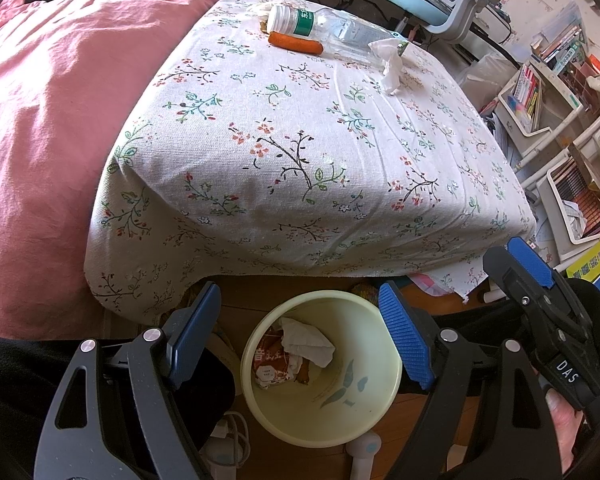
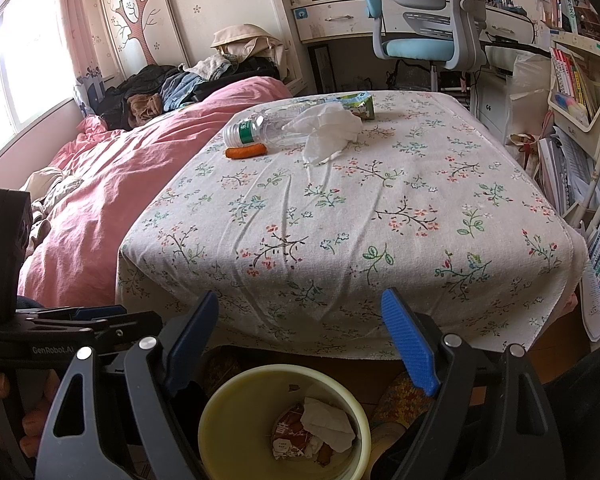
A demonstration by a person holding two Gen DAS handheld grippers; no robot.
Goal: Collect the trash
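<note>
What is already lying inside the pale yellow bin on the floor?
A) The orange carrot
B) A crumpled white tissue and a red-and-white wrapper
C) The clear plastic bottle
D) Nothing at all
B: the bin holds a crumpled tissue and a wrapper, while the carrot and bottle lie on the floral cloth.

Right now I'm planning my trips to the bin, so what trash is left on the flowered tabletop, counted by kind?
Plastic bottle: 1
Crumpled tissue: 1
Orange carrot piece: 1
Green carton: 1
Total: 4
</note>
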